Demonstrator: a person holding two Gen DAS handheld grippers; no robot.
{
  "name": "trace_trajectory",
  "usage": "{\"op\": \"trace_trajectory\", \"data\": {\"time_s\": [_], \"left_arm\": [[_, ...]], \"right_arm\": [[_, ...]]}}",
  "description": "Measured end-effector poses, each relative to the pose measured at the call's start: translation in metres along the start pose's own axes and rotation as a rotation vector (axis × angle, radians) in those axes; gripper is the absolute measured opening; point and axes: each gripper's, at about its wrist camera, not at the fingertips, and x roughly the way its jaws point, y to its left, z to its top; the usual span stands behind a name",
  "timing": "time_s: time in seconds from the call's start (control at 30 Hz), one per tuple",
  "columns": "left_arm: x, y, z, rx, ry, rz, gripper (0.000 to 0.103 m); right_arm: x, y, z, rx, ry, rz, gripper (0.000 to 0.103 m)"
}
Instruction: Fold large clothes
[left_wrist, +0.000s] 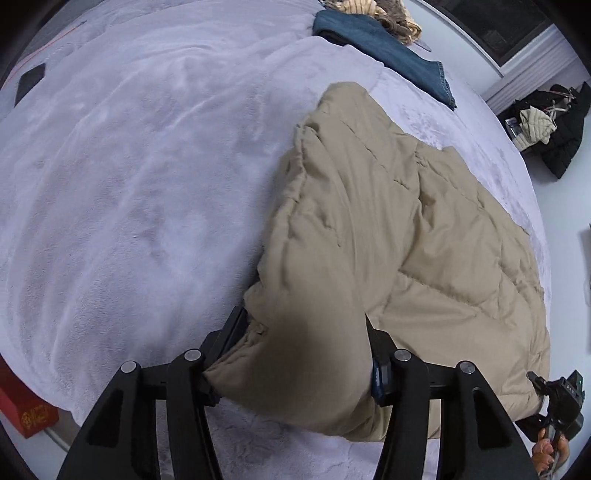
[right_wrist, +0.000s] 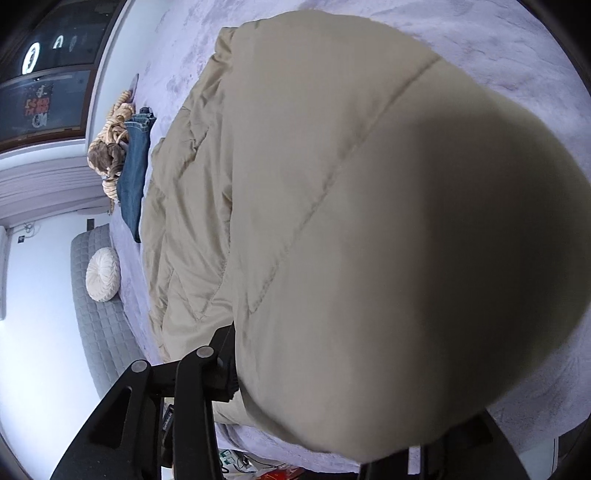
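A beige quilted puffer coat (left_wrist: 424, 240) lies on the lavender plush bed cover (left_wrist: 129, 184), partly folded over itself. My left gripper (left_wrist: 303, 321) stands over the coat's near corner, its black fingers (left_wrist: 232, 332) wide apart with a puffy fold bulging loosely between them. In the right wrist view the coat (right_wrist: 295, 166) fills most of the picture. A thick fold of it drapes over my right gripper (right_wrist: 325, 354). Only that gripper's left finger (right_wrist: 221, 354) shows; the other is hidden. The right gripper (left_wrist: 557, 398) also shows at the coat's near right edge, held by a hand (left_wrist: 550, 450).
Blue jeans (left_wrist: 388, 48) and a striped knit garment (left_wrist: 388, 14) lie at the bed's far side. A dark flat object (left_wrist: 31, 79) rests far left on the cover. A red box (left_wrist: 26, 410) sits off the near left edge. A round white cushion (right_wrist: 102, 274) lies on a grey quilted bench (right_wrist: 96, 325).
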Motion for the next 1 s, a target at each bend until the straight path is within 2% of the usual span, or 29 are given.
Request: {"op": "trace_trajectory", "data": {"time_s": [0.07,0.13,0.27,0.37,0.47,0.63,0.8,0.87,0.9,0.93,1.0], "left_arm": [[-0.007,0.009,-0.001,-0.012,-0.018,0.059,0.066],[-0.012,0.019,-0.004,-0.030,-0.034,0.150,0.067],[-0.010,0.036,-0.008,-0.095,0.020,0.176,0.067],[-0.018,0.028,-0.017,-0.051,0.034,0.219,0.067],[-0.029,0.005,-0.020,0.015,0.041,0.213,0.067],[-0.047,-0.026,-0.030,0.081,0.046,0.172,0.067],[-0.052,-0.053,-0.037,0.110,0.054,0.154,0.067],[-0.057,-0.058,-0.044,0.117,0.054,0.157,0.067],[-0.060,-0.060,-0.049,0.121,0.057,0.160,0.072],[-0.061,-0.062,-0.053,0.124,0.059,0.163,0.090],[-0.066,-0.067,-0.058,0.128,0.043,0.170,0.102]], "right_arm": [[-0.005,0.002,-0.001,-0.020,-0.003,-0.034,0.051],[-0.007,0.007,-0.001,-0.033,0.000,-0.082,0.055],[-0.012,0.013,-0.004,-0.074,0.020,-0.147,0.057],[-0.018,0.020,-0.012,-0.143,0.044,-0.184,0.058],[-0.028,0.026,-0.023,-0.209,0.081,-0.176,0.061],[-0.039,0.033,-0.036,-0.284,0.094,-0.168,0.068],[-0.050,0.034,-0.045,-0.330,0.095,-0.150,0.068],[-0.051,0.034,-0.048,-0.340,0.094,-0.143,0.071],[-0.052,0.033,-0.050,-0.343,0.094,-0.143,0.074],[-0.053,0.033,-0.052,-0.346,0.095,-0.141,0.077],[-0.057,0.031,-0.056,-0.359,0.098,-0.141,0.077]]}}
